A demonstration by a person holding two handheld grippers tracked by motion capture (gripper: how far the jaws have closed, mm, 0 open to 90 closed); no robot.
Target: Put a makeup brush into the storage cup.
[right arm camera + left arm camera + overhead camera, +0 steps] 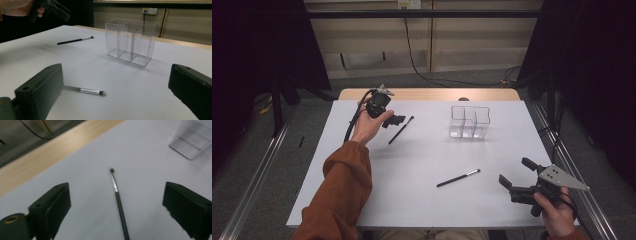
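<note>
Clear plastic organizer (469, 121), compartments empty

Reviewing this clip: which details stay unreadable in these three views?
- Left gripper view: the far brush handle runs off the bottom edge; its tip is blurred.
- Right gripper view: the near brush handle is hidden behind the right gripper's jaw.
- High view: the clear organizer is too small to count its compartments.
</note>
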